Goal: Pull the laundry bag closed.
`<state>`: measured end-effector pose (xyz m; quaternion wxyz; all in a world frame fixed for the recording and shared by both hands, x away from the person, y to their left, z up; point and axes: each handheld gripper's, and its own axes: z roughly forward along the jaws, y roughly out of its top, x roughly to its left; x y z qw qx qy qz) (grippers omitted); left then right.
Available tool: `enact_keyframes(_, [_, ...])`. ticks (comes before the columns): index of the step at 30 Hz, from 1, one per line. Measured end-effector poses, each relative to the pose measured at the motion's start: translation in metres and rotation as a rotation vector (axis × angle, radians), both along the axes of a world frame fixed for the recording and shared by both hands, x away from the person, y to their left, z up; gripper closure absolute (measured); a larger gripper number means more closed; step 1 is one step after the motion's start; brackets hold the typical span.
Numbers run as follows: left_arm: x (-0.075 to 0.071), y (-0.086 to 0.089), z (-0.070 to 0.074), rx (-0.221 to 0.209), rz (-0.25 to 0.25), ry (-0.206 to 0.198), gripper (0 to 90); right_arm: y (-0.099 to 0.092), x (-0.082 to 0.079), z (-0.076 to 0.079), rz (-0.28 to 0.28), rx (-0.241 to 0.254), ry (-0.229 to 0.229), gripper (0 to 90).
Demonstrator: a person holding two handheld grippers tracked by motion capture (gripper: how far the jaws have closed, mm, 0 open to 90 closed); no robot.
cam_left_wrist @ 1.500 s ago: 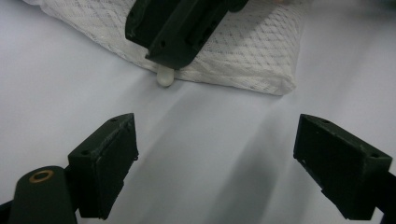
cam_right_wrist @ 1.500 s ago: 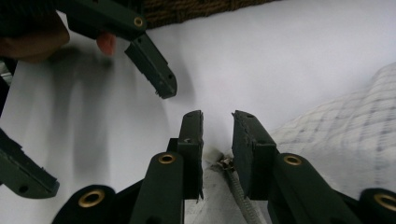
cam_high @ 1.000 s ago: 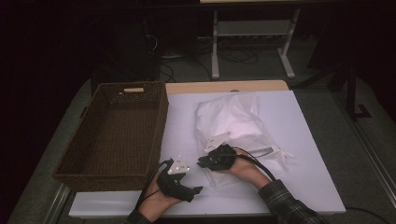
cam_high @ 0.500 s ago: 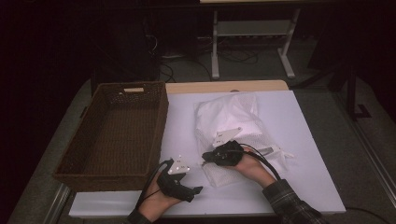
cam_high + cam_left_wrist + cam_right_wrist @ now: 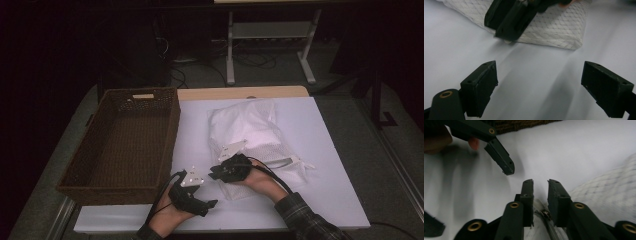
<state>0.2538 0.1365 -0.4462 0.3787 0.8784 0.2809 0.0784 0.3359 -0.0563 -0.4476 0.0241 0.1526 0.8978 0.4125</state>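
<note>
A white mesh bag with white contents lies on the white table top. My right gripper sits at the bag's near left edge. In the right gripper view its jaws stand a narrow gap apart and have just been opening. A metal zip piece on the bag's edge lies low between them, unpressed. The mesh bag spreads to the right. My left gripper rests near the front edge. It stands wide open over bare table, facing the bag and the right gripper's jaws.
A brown wicker basket stands on the table's left side, close to both hands. A strap and clip trail from the bag to the right. Beyond the table's far edge are a metal stand and cables on the dark floor.
The right hand has shifted only slightly at the bag's near left edge. The left gripper stays where it was.
</note>
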Motion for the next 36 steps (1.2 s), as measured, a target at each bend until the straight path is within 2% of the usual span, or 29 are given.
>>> enact_keyframes(2, [0.0, 0.0, 0.0, -0.001, -0.001, 0.0, 13.1, 0.004, 0.001, -0.004, 0.002, -0.031, -0.003, 74.0])
enact_keyframes(4, [0.0, 0.0, 0.0, -0.001, -0.001, 0.0, 13.1, 0.004, 0.002, -0.006, 0.001, -0.036, 0.0, 74.0])
enact_keyframes(5, [0.0, 0.0, 0.0, -0.001, -0.001, 0.0, 13.1, 0.004, 0.002, -0.006, 0.001, -0.036, 0.0, 75.1])
enact_keyframes(6, [0.0, 0.0, 0.0, 0.0, -0.003, -0.001, 13.1, 0.003, 0.003, -0.006, 0.002, -0.031, 0.005, 80.3])
enact_keyframes(8, [0.0, 0.0, 0.0, 0.0, -0.003, -0.001, 13.1, 0.003, 0.003, -0.006, 0.002, -0.031, 0.005, 80.3])
enact_keyframes(10, [0.0, 0.0, 0.0, 0.0, -0.004, 0.0, 13.1, 0.003, 0.002, -0.006, 0.001, -0.024, 0.005, 80.4])
enact_keyframes(11, [0.0, -0.001, 0.0, 0.002, -0.005, 0.0, 13.1, 0.0, 0.002, 0.0, -0.001, 0.011, 0.002, 80.4])
enact_keyframes(16, [0.0, -0.001, 0.0, 0.007, -0.008, 0.0, 13.1, -0.011, 0.002, 0.01, -0.023, 0.058, -0.011, 80.9])
enact_keyframes(19, [0.0, -0.001, 0.0, 0.007, -0.009, 0.0, 13.1, -0.014, 0.002, 0.013, -0.028, 0.063, -0.012, 81.0])
enact_keyframes(20, [0.0, -0.001, 0.0, 0.007, -0.009, 0.001, 13.1, -0.022, 0.002, 0.016, -0.044, 0.068, -0.017, 81.2])
enact_keyframes(25, [0.0, -0.001, -0.001, 0.004, -0.006, 0.002, 13.1, -0.034, 0.001, 0.016, -0.067, 0.05, -0.013, 82.3])
enact_keyframes(26, [0.0, -0.001, -0.001, 0.005, -0.009, 0.002, 13.1, -0.04, 0.002, 0.015, -0.071, 0.045, -0.004, 71.6])
enact_keyframes(27, [0.0, -0.001, -0.001, 0.005, -0.009, 0.002, 13.1, -0.04, 0.002, 0.015, -0.071, 0.045, -0.004, 71.6])
enact_keyframes(28, [0.0, -0.002, 0.0, 0.005, -0.008, 0.003, 13.1, -0.043, 0.002, 0.016, -0.073, 0.049, 0.008, 67.2])
enact_keyframes(29, [0.0, -0.001, 0.0, 0.006, -0.008, 0.002, 13.1, -0.05, 0.003, 0.018, -0.072, 0.049, 0.011, 58.2])
enact_keyframes(36, [0.0, -0.002, -0.001, 0.007, -0.011, 0.005, 13.1, -0.062, 0.01, 0.012, -0.056, 0.018, 0.01, 47.5])
